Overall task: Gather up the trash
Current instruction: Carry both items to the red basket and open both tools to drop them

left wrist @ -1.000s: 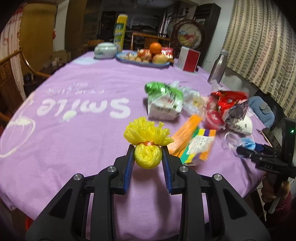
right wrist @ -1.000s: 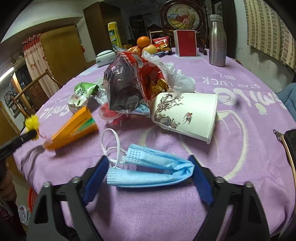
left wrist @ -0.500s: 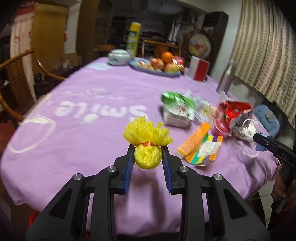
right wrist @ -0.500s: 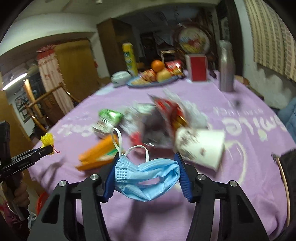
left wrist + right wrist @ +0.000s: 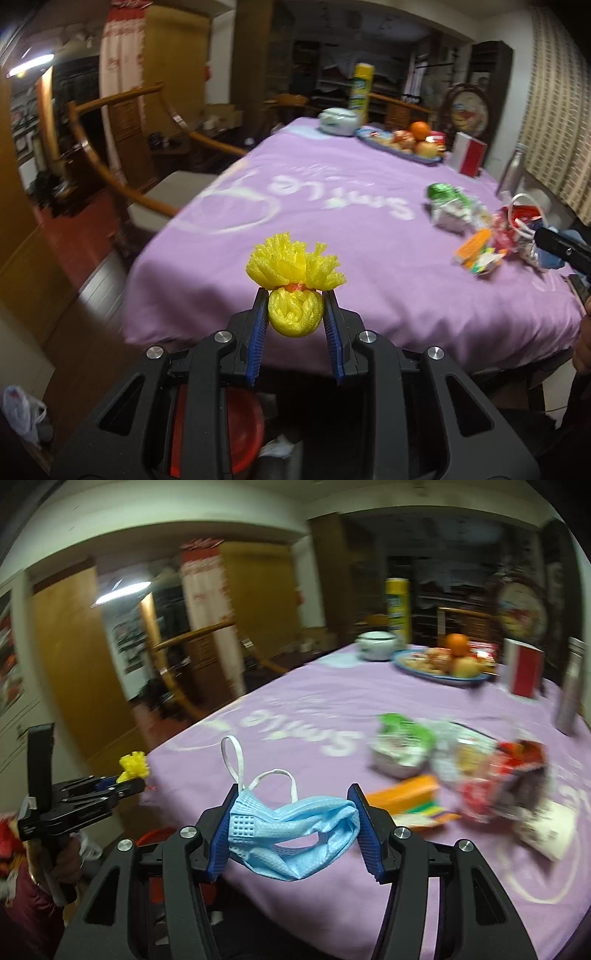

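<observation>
I hold the left hand-held gripper (image 5: pixel 295 314) closed on the yellow foam net (image 5: pixel 294 280), off the near edge of the bench (image 5: pixel 332 206). The net's long axis runs along the fingers: its rounded bulb sits between the blue pads (image 5: pixel 258 332) and its frayed tuft points away from me, toward 12 o'clock. A small orange band marks the waist between bulb and tuft.

I hold the right hand-held gripper (image 5: pixel 293 821) clamped on the blue face mask (image 5: pixel 295 827). The mask is crumpled, its long axis spans pad to pad from 9 to 3 o'clock, and its white ear loops (image 5: pixel 236 760) stand up toward 11 o'clock. It hangs in the air above the bench's near edge, touching no surface.

The left wrist view shows a red bin (image 5: pixel 240 421) directly under the gripper at 6 o'clock and a white plastic bag (image 5: pixel 22 413) on the floor at 8 o'clock. The right wrist view shows the left gripper from the side at 9 o'clock, with the hand (image 5: pixel 66 856) on its handle and only a red sliver of the bin.

The remaining wrappers (image 5: pixel 461 775) lie in a cluster at 2 o'clock in the right wrist view, and at 3 o'clock in the left. A fruit plate (image 5: pixel 443 668) stands at the far end at 1 o'clock.
</observation>
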A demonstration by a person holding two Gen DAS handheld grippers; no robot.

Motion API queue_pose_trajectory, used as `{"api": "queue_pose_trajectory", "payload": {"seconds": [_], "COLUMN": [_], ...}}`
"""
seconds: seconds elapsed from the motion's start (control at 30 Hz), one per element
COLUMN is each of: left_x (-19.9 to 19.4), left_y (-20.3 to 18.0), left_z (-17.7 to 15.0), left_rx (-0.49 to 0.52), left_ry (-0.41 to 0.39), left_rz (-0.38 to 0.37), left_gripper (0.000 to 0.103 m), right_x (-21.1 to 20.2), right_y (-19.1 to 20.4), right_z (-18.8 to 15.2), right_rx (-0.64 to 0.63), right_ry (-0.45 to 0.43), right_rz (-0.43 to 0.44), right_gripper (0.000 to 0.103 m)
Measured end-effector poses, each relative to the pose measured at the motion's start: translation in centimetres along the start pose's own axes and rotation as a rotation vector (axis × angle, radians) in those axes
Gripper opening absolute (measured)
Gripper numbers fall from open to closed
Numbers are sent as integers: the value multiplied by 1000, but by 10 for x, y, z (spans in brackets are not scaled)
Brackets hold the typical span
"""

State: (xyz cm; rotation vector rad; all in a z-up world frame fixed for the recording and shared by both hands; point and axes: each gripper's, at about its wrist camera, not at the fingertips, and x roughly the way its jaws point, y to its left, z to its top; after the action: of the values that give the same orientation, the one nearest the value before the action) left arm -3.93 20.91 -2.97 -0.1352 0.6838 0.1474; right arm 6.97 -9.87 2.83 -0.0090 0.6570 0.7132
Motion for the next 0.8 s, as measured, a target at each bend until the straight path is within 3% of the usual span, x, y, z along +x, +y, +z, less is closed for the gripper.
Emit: {"api": "queue_pose_trajectory", "payload": {"seconds": [0.3,0.33,0.37,0.43,0.57,0.67,0.8], "left_x": [12,17,22,27,24,14,3], "left_y": [83,93,103,120,149,169,191], "left_z": [-45,-53,-59,-70,-82,-87,-92], "left_rx": [-58,-78,-105,-165,-235,-267,-299], "left_ry": [140,171,201,220,202,164,137], "left_rz": [110,109,110,127,159,242,351], "left_gripper": [33,44,62,84,91,95,96], "right_x": [62,67,74,86,109,127,141], "right_y": [114,124,137,160,197,221,254], "right_z": [13,15,15,14,8,-1,-11], "right_rx": [-147,-159,-176,-209,-258,-293,-331], "right_ry": [151,166,184,213,284,344,402], "right_rz": [173,187,202,225,268,309,382], "right_gripper": [57,57,57,57,57,58,69]}}
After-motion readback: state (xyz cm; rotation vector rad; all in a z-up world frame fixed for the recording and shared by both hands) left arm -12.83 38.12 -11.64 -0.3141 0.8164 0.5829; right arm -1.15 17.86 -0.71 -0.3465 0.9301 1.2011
